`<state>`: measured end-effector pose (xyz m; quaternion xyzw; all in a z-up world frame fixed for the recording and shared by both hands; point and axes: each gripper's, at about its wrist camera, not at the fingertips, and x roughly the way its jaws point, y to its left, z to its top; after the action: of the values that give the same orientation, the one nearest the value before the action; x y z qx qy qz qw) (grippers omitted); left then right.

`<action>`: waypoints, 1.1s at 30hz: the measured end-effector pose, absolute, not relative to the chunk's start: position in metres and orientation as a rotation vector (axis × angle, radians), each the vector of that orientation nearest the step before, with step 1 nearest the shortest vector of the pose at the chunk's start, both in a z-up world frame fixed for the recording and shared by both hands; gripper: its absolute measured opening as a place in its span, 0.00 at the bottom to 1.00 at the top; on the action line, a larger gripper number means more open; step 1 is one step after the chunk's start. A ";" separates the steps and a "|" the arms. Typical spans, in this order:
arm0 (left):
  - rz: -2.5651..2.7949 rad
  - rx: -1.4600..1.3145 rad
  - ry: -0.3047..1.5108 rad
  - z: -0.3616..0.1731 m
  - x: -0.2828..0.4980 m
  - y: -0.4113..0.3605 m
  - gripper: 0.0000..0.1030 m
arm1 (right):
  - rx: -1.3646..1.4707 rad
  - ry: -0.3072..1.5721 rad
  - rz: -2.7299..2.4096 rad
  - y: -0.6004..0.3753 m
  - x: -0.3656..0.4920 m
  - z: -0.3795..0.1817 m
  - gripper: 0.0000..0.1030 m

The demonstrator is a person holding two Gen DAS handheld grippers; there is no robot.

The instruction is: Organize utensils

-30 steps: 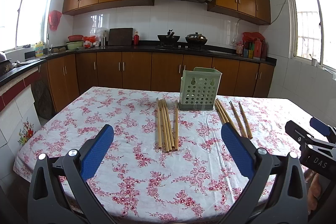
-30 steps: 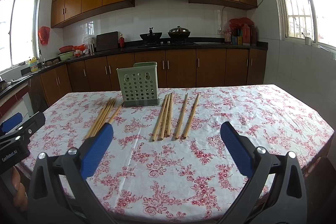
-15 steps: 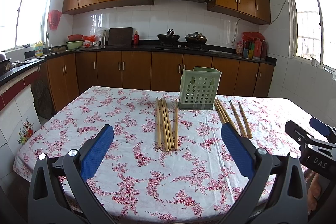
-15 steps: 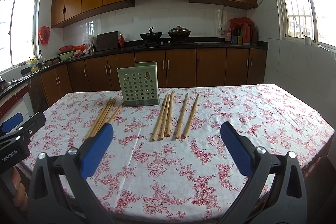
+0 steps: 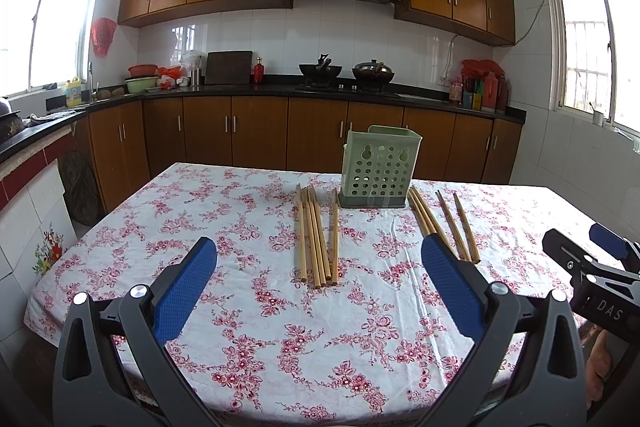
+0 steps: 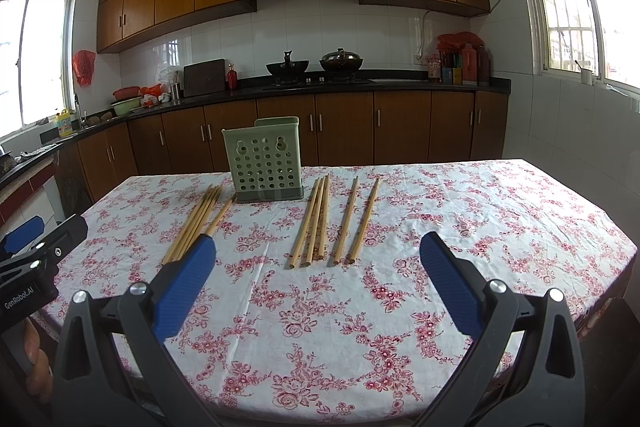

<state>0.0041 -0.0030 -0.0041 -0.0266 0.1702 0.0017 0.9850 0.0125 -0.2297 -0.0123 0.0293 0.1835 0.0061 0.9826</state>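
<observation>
Left gripper [image 5: 319, 259] and right gripper [image 6: 318, 257] both spread wide, holding nothing, hovering over the near edge of the floral tablecloth [image 5: 280, 339]. Green perforated holder [image 5: 378, 167] stands upright at the far side. Left chopstick bundle [image 5: 316, 235] lies ahead between the left fingers; right chopstick group [image 6: 332, 221] ahead between the right ones, well clear of both.

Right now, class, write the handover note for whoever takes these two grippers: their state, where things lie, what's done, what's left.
Left gripper: open, empty, above the near table.
Right gripper: open, empty, likewise.
Green holder stands upright at the far side of the floral tablecloth.
Left chopsticks and right chopsticks lie flat beside it.
Done: nothing visibly.
Left: all chopsticks into the holder.
</observation>
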 end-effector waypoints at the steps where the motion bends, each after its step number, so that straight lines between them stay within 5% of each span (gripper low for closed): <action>1: 0.003 -0.053 0.341 -0.004 0.004 -0.002 0.98 | 0.059 0.370 0.012 -0.229 0.013 -0.012 0.96; 11: 0.009 -0.059 0.376 -0.014 0.008 -0.008 0.98 | 0.072 0.401 0.010 -0.231 0.023 -0.022 0.96; 24: 0.133 -0.108 0.657 -0.038 0.093 0.034 0.98 | 0.180 0.661 -0.134 -0.279 0.120 -0.049 0.96; 33: 0.113 -0.163 0.789 -0.058 0.137 0.059 0.96 | 0.252 0.863 -0.108 -0.293 0.206 -0.084 0.47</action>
<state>0.1373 0.0594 -0.0581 -0.0793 0.3839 0.0548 0.9183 0.2057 -0.2935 -0.0839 0.1218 0.4167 -0.0522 0.8993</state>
